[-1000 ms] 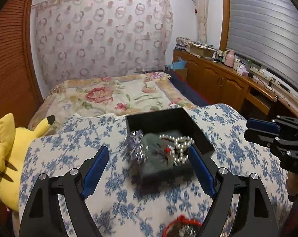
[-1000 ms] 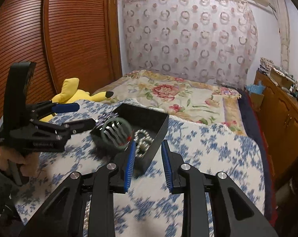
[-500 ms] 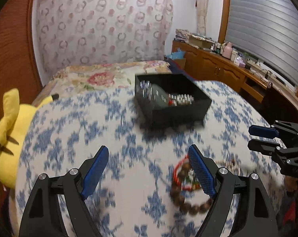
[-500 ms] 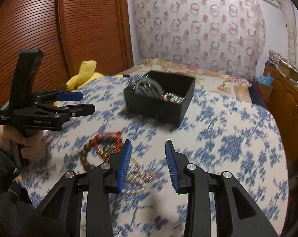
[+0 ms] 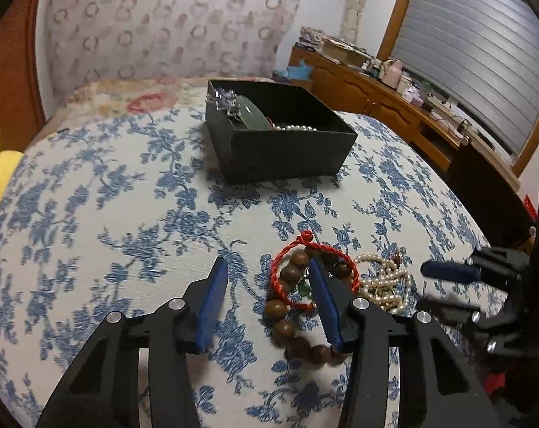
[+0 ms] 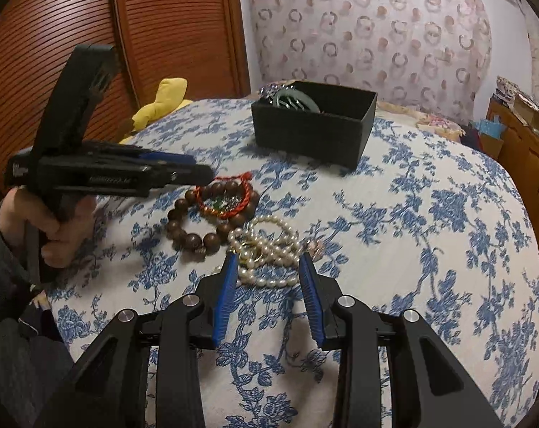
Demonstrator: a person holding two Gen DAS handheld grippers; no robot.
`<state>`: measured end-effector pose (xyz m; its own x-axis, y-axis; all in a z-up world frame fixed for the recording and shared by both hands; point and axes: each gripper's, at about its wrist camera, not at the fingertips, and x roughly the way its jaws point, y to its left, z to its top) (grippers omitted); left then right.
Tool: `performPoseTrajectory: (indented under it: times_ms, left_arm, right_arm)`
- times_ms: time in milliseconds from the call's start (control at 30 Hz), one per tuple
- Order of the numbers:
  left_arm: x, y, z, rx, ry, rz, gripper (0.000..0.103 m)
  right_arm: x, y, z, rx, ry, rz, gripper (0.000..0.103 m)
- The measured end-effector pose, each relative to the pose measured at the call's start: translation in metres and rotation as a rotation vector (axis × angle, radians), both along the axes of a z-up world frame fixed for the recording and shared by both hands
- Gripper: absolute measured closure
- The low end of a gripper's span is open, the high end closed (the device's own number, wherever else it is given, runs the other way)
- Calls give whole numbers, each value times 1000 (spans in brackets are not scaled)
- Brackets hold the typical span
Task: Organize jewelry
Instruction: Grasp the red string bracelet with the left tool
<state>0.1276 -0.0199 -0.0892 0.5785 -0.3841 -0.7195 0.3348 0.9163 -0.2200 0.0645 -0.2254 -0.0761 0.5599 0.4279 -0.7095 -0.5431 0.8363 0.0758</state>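
A black open box stands on the blue-flowered cloth and holds a green bangle, a silver piece and pearls. Nearer lie a red cord bracelet, a brown wooden bead bracelet and a pearl strand. My left gripper is open and empty, its right finger over the red bracelet. My right gripper is open and empty, its fingertips at the near side of the pearls.
A yellow plush toy lies at the table's far left edge. A bed with a floral cover is behind the table. Wooden cabinets run along the right wall.
Both grippers have drawn back from the box toward the loose jewelry and come lower. The right gripper's fingers have spread wider. Both stay empty.
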Motion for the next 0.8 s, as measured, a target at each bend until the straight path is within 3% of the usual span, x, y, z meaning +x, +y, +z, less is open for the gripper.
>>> performPoseTrajectory:
  times_ms: [167,333,433,500,800]
  left_arm:
    - [11,-1,-7,-36,45,8,63]
    - [12,-1,-8,-76,60,-7,81]
    - [9,-3,-6,-81,49,-21,97]
    - [6,-4,-3,-65,34,-10,101]
    - [-11,5,21,-59,-54,30,101]
  right_arm:
    - [-3,4,-3,-17,-14,5,65]
    - [-2,1,-3,-3,-7,2,65]
    - [-2,0,-3,5,-7,2,65]
    - [-1,0,-3,7,-9,0,65]
    - [-2,0,-3,6,-9,4,65]
